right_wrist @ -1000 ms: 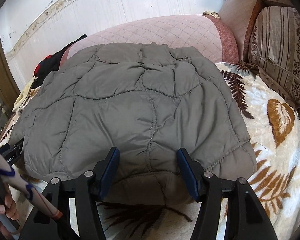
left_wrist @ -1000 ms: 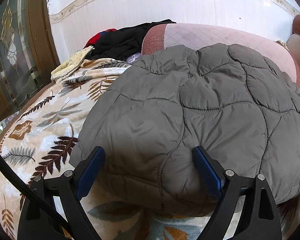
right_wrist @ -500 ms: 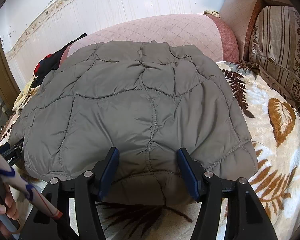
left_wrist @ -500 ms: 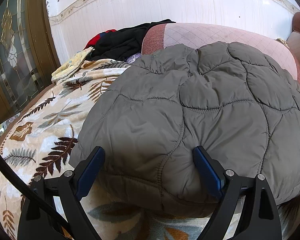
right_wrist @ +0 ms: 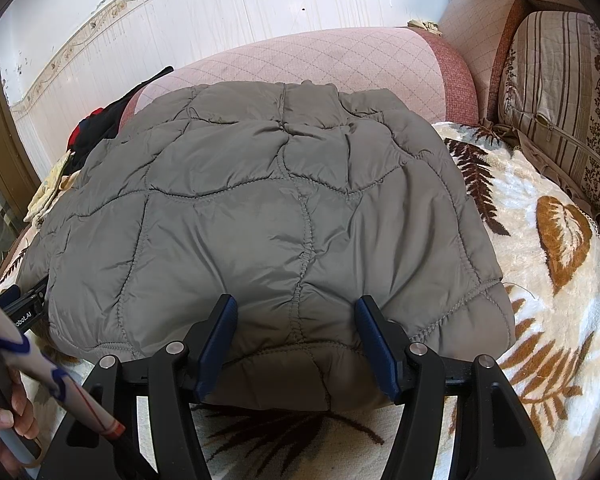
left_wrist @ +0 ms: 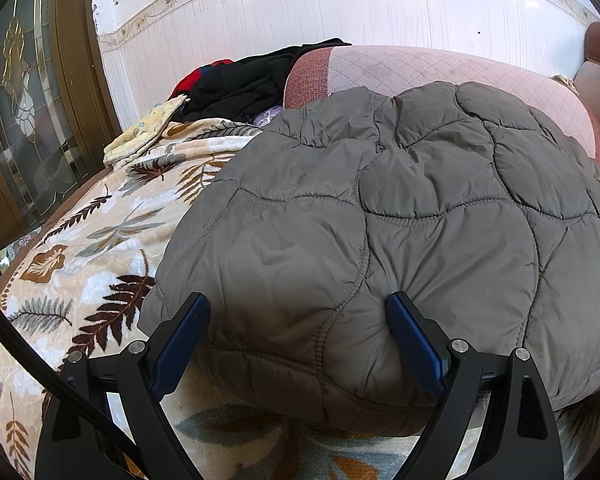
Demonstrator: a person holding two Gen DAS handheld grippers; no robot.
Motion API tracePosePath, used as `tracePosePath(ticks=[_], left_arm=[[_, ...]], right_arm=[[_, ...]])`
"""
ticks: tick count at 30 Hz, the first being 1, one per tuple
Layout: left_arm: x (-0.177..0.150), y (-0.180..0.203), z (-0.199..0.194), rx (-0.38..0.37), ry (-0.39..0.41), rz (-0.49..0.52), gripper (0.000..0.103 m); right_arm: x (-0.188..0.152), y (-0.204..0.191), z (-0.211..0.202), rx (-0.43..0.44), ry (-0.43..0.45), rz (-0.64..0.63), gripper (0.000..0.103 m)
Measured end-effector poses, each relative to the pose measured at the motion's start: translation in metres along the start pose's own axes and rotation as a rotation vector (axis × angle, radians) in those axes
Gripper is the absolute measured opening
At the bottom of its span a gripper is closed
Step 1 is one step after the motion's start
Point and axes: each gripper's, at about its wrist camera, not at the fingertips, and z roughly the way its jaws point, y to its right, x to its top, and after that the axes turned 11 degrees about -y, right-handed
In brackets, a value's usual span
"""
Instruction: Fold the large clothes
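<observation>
A grey quilted puffer jacket (left_wrist: pixel 400 232) lies spread on a leaf-patterned blanket (left_wrist: pixel 88 248), its far edge against a pink sofa back. It fills the right wrist view (right_wrist: pixel 268 220) too. My left gripper (left_wrist: pixel 298 320) is open, its jaws straddling the jacket's near left hem without pinching it. My right gripper (right_wrist: pixel 296 320) is open, its jaws straddling the near right hem. The left gripper's body (right_wrist: pixel 24 304) shows at the left edge of the right wrist view.
A pile of black and red clothes (left_wrist: pixel 252 80) and a yellow cloth (left_wrist: pixel 148 132) lie at the far left. A pink sofa back (right_wrist: pixel 320 64) stands behind. A striped cushion (right_wrist: pixel 560 100) stands at the right. A glass door (left_wrist: pixel 20 120) is at the left.
Both grippers have stayed nearly still. The jacket's far edge has bunched and wrinkled slightly toward the sofa back.
</observation>
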Motion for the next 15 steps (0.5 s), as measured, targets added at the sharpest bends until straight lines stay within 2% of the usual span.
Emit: tracePosePath(ticks=[11,15], left_arm=[[0.0017,-0.0056,0.0023,-0.008,-0.010,-0.011,0.094],[0.0017,-0.0044,0.0025,-0.003,-0.008,-0.009,0.094]], right_arm=[[-0.0007,0.0031,-0.0002,0.019,-0.001,0.017,0.067],[0.0002,0.0068,-0.0090,0.021,0.031,0.037,0.067]])
